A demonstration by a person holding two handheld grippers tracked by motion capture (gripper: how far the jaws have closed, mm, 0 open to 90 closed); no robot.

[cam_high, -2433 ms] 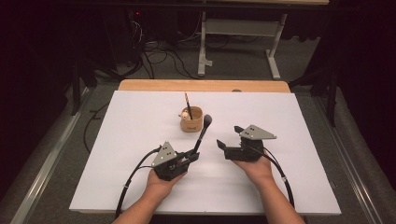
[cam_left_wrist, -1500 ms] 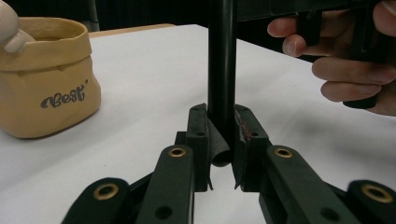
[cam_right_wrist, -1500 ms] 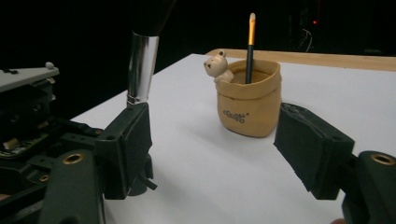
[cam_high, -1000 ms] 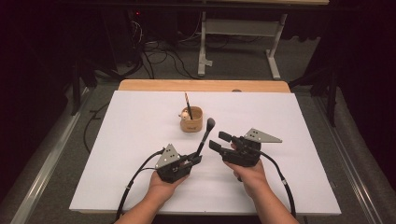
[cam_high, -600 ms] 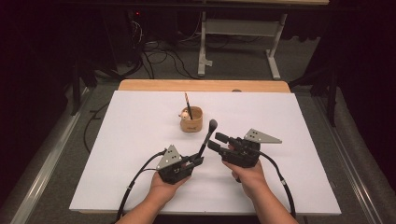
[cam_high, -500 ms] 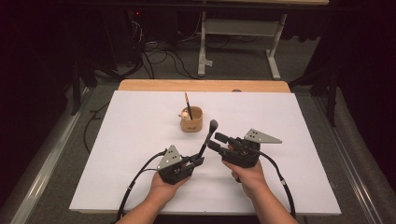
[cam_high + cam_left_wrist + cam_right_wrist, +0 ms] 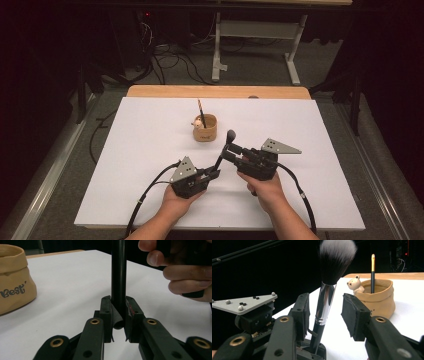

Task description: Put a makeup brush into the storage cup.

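Note:
A makeup brush [image 7: 224, 150] with a black handle [image 7: 118, 277], silver ferrule [image 7: 324, 302] and dark, white-tipped bristles [image 7: 337, 260] stands nearly upright over the white table. My left gripper [image 7: 216, 174] is shut on the foot of the handle [image 7: 118, 315]. My right gripper [image 7: 227, 151] reaches in from the right, one jaw on each side of the ferrule. Its jaws [image 7: 325, 312] have just been closing, but the pads still stand apart from the brush.
A tan pouch-shaped cup [image 7: 206, 131] with a small bear figure [image 7: 355, 283] on its rim stands behind the brush, a thin brush [image 7: 201, 111] upright in it. The white sheet [image 7: 310, 130] ends at a wooden strip [image 7: 215, 91] at the back. Cables trail from both grippers.
My right gripper has moved left to the brush and brought its jaws around the ferrule, narrowing them. The left gripper and the brush have kept still.

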